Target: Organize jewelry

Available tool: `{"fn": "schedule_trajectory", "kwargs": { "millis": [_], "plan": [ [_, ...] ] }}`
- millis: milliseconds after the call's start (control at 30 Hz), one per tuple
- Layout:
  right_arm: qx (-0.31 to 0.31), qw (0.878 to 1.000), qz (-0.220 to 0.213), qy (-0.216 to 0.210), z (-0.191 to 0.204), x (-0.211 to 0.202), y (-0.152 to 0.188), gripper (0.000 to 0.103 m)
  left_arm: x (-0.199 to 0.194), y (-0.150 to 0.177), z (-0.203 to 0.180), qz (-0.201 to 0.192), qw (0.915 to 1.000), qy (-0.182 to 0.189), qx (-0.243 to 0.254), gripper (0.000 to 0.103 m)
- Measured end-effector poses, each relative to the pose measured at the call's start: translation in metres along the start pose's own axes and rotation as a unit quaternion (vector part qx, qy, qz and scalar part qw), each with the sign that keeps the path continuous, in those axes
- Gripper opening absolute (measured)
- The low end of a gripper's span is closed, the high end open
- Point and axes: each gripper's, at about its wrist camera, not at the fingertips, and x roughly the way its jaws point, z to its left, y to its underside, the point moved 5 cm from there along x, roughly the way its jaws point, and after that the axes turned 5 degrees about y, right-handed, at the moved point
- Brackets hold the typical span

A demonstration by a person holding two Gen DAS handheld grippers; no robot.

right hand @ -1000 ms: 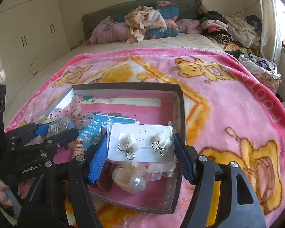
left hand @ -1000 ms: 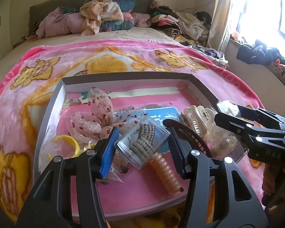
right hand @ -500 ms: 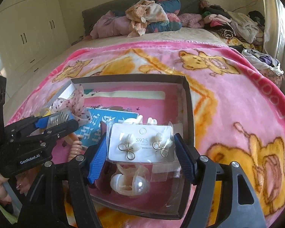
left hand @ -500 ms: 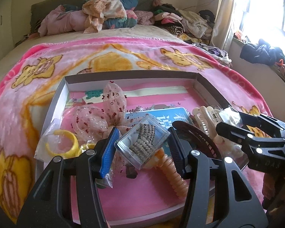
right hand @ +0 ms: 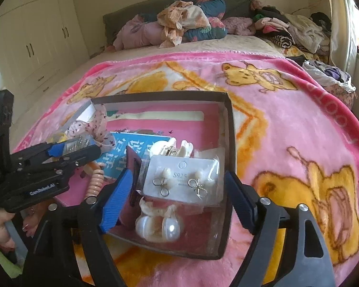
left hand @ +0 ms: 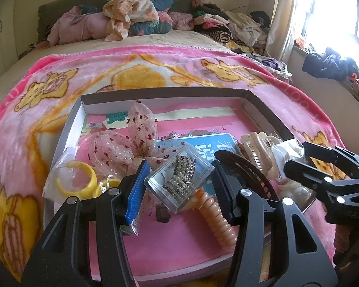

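Left gripper [left hand: 179, 179] clamped on the clear rhinestone case [left hand: 179, 178], held above the box [left hand: 165, 92]. Right gripper [right hand: 179, 186] jaws opening, pads off the earring card [right hand: 179, 179], which sits between them over the pearl clip [right hand: 159, 227]. Beyond the right gripper: cream claw clip [right hand: 172, 149], blue booklet [right hand: 129, 148]. Beside the left gripper: yellow bangles [left hand: 76, 179], coiled hair tie [left hand: 215, 217].

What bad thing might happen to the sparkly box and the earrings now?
The clear case sits tilted between the left gripper's fingers, so it might slip out onto the peach spiral clip. The right gripper's fingers are opening around the earring card, which may drop onto the pearl clip.
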Motion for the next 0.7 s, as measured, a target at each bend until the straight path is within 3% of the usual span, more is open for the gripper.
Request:
{"fn": "schedule_trajectory", "kwargs": {
  "millis": [333,633,700],
  "plan": [
    [0.009,1.0,-0.018,0.013,-0.005,-0.023,0.0,0.087,-0.001,0.0,-0.001,-0.001,1.0,0.0,0.0,0.047],
    [0.017,0.999,-0.037,0.024,-0.012,-0.045,0.001,0.093,-0.016,-0.001,-0.009,-0.011,0.9999,0.003,0.006,0.058],
    [0.018,0.999,-0.039,0.025,-0.012,-0.048,0.001,0.094,-0.022,-0.001,-0.012,-0.015,0.9998,0.003,0.009,0.065]
  ]
}}
